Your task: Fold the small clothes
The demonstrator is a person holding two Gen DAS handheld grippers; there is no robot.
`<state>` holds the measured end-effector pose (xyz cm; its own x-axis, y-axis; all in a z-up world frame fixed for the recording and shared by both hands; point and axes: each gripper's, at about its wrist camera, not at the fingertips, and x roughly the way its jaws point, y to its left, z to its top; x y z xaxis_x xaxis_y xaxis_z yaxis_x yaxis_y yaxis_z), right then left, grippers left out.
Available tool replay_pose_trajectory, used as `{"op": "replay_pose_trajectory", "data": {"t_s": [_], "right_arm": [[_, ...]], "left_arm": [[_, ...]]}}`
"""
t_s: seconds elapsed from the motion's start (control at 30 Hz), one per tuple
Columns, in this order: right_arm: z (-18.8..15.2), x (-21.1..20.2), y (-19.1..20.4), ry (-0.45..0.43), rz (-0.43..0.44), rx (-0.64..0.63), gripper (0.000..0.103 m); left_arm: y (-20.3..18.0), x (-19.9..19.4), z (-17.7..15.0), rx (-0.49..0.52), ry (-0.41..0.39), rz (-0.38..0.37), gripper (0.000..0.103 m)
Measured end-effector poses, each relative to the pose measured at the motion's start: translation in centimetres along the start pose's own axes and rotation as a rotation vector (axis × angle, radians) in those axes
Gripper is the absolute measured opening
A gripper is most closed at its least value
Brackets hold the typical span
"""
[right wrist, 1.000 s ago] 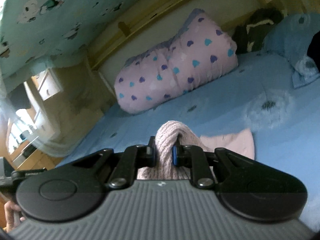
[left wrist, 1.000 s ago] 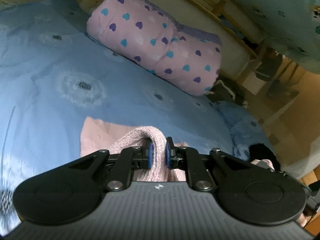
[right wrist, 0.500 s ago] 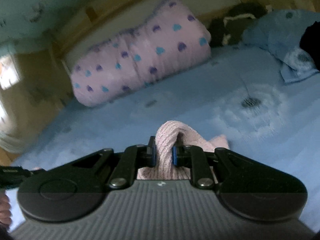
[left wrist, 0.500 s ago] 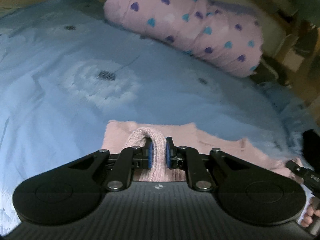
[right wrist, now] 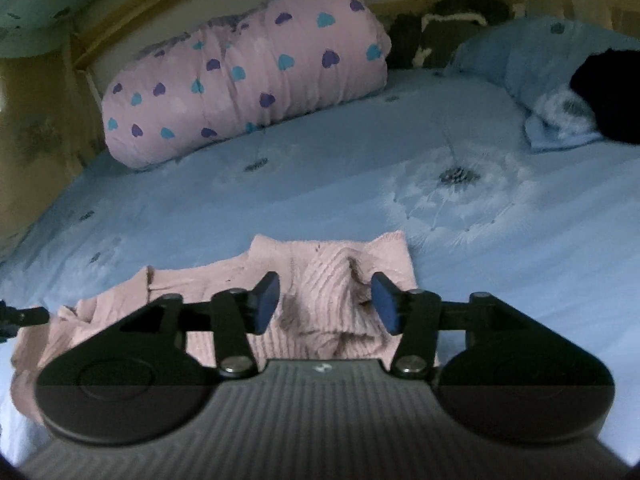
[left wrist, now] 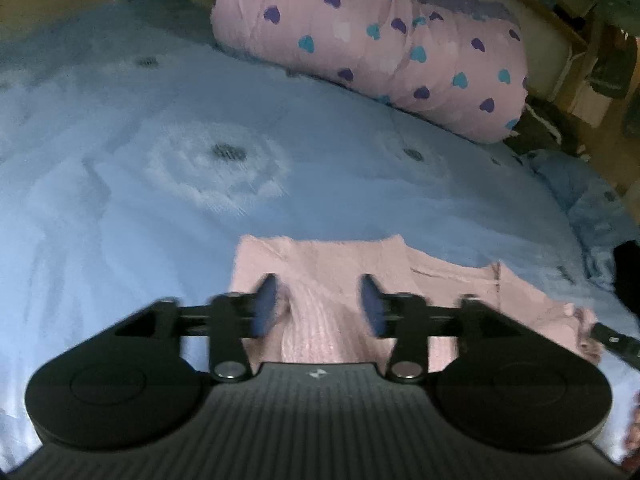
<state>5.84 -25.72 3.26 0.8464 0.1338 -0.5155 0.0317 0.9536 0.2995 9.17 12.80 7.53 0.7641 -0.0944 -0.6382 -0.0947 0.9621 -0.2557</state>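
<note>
Where the pink sweater (left wrist: 320, 264) lies folded on the bed (left wrist: 120, 200), your left gripper (left wrist: 319, 306) and right gripper (right wrist: 326, 305) have just been opening. Both sets of fingers stand apart, a knit ridge loose between them.

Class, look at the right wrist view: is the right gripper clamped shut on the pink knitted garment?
No. The right gripper has just opened, its blue pads standing apart from the pink knitted garment lying between them.

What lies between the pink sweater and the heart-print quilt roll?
Only bare blue bedsheet lies between pink sweater and quilt roll, in both wrist views.
</note>
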Motion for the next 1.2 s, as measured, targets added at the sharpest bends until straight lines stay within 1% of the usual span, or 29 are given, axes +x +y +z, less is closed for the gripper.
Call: {"op": "replay_pose_trajectory", "data": {"t_s": [0.03, 0.1, 0.13, 0.23, 0.37, 0.47, 0.53, 0.6, 0.67, 0.77, 0.83, 0.9, 0.93, 0.97, 1.0, 1.03, 1.07, 1.1, 1.13, 1.2], "right_arm": [[0.1, -0.6, 0.1, 0.002, -0.001, -0.006, 0.054], [0.1, -1.7, 0.3, -0.003, -0.007, -0.016, 0.054], [0.1, -2.2, 0.5, -0.005, -0.007, -0.021, 0.054], [0.4, -3.1, 1.1, -0.008, 0.002, -0.009, 0.054], [0.1, -4.0, 2.1, 0.048, 0.06, 0.045, 0.054], [-0.9, -4.0, 2.9, 0.116, 0.072, 0.06, 0.054], [-1.5, -3.8, 3.1, 0.153, 0.071, 0.074, 0.054], [-2.1, -3.3, 2.9, 0.18, 0.092, 0.09, 0.054], [-2.4, -2.5, 2.7, 0.198, 0.113, 0.115, 0.055], [-2.7, -1.4, 2.3, 0.218, 0.162, 0.162, 0.056], [-2.7, -0.8, 2.0, 0.221, 0.174, 0.185, 0.056], [-2.5, -0.2, 1.9, 0.215, 0.178, 0.191, 0.056], [-2.4, 0.0, 1.9, 0.21, 0.182, 0.191, 0.055], [-2.3, 0.2, 2.0, 0.208, 0.185, 0.185, 0.054], [-2.3, 0.3, 1.9, 0.208, 0.185, 0.182, 0.054], [-2.3, 0.5, 1.8, 0.206, 0.182, 0.183, 0.041], [-2.2, 0.7, 1.8, 0.206, 0.179, 0.182, 0.02], [-2.1, 1.0, 1.8, 0.21, 0.168, 0.17, 0.015], [-2.0, 1.3, 1.8, 0.215, 0.155, 0.165, 0.013], [-1.6, 1.7, 1.6, 0.217, 0.175, 0.188, 0.011]], "left_arm": [[-0.2, -0.5, 0.0, 0.022, -0.019, 0.017, 0.067], [-0.7, -1.4, -0.1, 0.066, -0.046, 0.032, 0.069], [-0.9, -1.8, -0.2, 0.079, -0.047, 0.027, 0.069], [-1.6, -2.7, -0.7, 0.111, -0.015, -0.005, 0.07], [-2.8, -3.3, -1.6, 0.17, 0.03, -0.031, 0.07], [-3.5, -3.5, -2.2, 0.212, 0.06, -0.025, 0.07], [-3.6, -3.4, -2.7, 0.231, 0.087, -0.011, 0.071], [-3.6, -2.7, -3.4, 0.252, 0.133, -0.001, 0.071], [-3.9, -2.1, -4.3, 0.287, 0.157, 0.02, 0.071], [-4.7, -1.1, -5.1, 0.363, 0.145, 0.074, 0.071], [-5.2, -0.2, -5.4, 0.398, 0.137, 0.102, 0.071], [-5.7, 0.5, -5.7, 0.43, 0.122, 0.129, 0.064], [-5.9, 0.8, -5.9, 0.455, 0.111, 0.133, 0.05], [-6.2, 1.0, -6.1, 0.473, 0.104, 0.129, 0.037], [-6.4, 1.2, -6.1, 0.476, 0.099, 0.131, 0.033], [-6.6, 1.3, -5.9, 0.475, 0.093, 0.137, 0.024], [-6.7, 1.3, -5.7, 0.468, 0.086, 0.142, 0.018], [-6.6, 1.3, -5.3, 0.453, 0.08, 0.14, 0.017], [-6.6, 1.3, -4.9, 0.436, 0.077, 0.135, 0.016], [-6.4, 1.7, -3.7, 0.407, 0.075, 0.128, 0.015]]}}
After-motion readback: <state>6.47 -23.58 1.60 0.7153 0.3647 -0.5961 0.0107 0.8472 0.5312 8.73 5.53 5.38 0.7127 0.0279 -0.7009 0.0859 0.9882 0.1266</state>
